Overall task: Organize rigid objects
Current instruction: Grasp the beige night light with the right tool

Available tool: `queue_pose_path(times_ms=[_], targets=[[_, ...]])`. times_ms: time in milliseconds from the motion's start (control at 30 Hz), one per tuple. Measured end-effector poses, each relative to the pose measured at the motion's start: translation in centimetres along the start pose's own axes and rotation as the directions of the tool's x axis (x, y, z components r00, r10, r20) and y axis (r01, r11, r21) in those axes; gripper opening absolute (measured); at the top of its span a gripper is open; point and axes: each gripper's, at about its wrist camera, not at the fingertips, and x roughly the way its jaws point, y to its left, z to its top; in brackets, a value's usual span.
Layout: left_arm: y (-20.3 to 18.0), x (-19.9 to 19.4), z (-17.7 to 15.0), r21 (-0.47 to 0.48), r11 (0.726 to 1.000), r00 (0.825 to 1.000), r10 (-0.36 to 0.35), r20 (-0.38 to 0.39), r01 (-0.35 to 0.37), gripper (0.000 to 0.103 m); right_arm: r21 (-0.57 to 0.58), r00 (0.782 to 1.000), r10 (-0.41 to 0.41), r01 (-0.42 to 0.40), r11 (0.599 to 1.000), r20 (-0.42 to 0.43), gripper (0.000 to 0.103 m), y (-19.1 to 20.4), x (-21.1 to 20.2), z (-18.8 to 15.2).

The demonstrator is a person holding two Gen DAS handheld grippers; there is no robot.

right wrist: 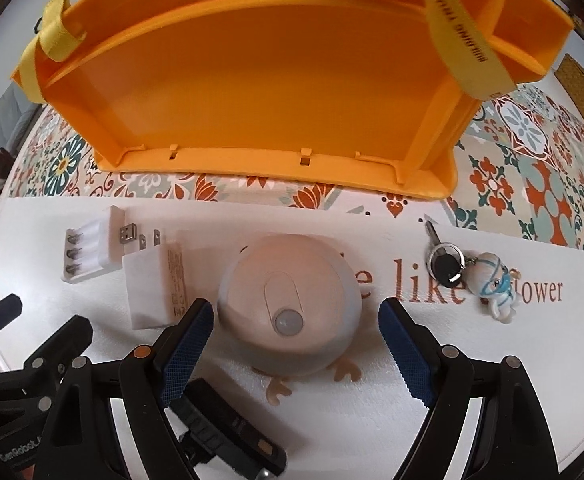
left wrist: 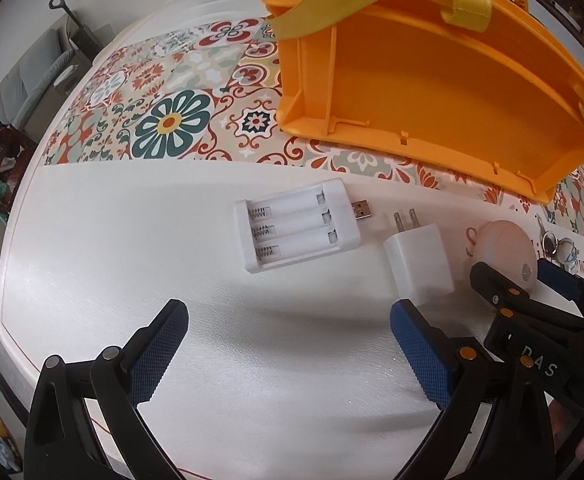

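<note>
An orange divided box (left wrist: 432, 92) (right wrist: 276, 80) with yellow straps stands at the back of the table. In front of it lie a white battery charger (left wrist: 296, 228) (right wrist: 92, 252), a white plug adapter (left wrist: 420, 264) (right wrist: 156, 288), a round pale night light (left wrist: 504, 248) (right wrist: 288, 300) and a key with a small figure charm (left wrist: 556, 246) (right wrist: 492, 284). My left gripper (left wrist: 292, 348) is open over bare white cloth, just short of the charger and adapter. My right gripper (right wrist: 296, 336) (left wrist: 520, 280) is open and straddles the night light, with a gap on the right side.
Beyond the white strip with lettering, the tablecloth (left wrist: 164, 120) has a tile pattern. The table's rounded edge (left wrist: 8, 300) runs along the left. A black oblong part (right wrist: 232, 428) that I cannot identify shows beneath the right gripper. Furniture (left wrist: 24, 80) stands beyond the table at the left.
</note>
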Motion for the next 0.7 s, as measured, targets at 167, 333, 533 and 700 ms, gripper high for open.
queue_pose_path(times_ms=[167,333,533,700], targets=[[0.1,0.5,0.1,-0.004,1.000,1.000,0.002,-0.007,-0.002,0.103,0.002,1.000,-0.006,0.006,1.000,-0.001,0.085,0.3,0.8,0.3],[0.1,0.9,0.2,-0.007,1.000,1.000,-0.002,-0.013,0.002,0.103,-0.001,1.000,-0.014,0.014,1.000,0.001,0.085,1.2,1.5,0.4],[-0.1,1.1,0.2,0.003,1.000,1.000,-0.005,-0.017,0.005,0.103,-0.021,0.999,-0.035,0.035,0.999,0.030,0.079,1.5,2.1,0.4],[-0.2,0.9,0.1,0.011,1.000,1.000,-0.006,-0.011,0.006,0.103,-0.038,0.999,-0.034,0.035,0.999,0.042,0.075,1.8,1.5,-0.3]])
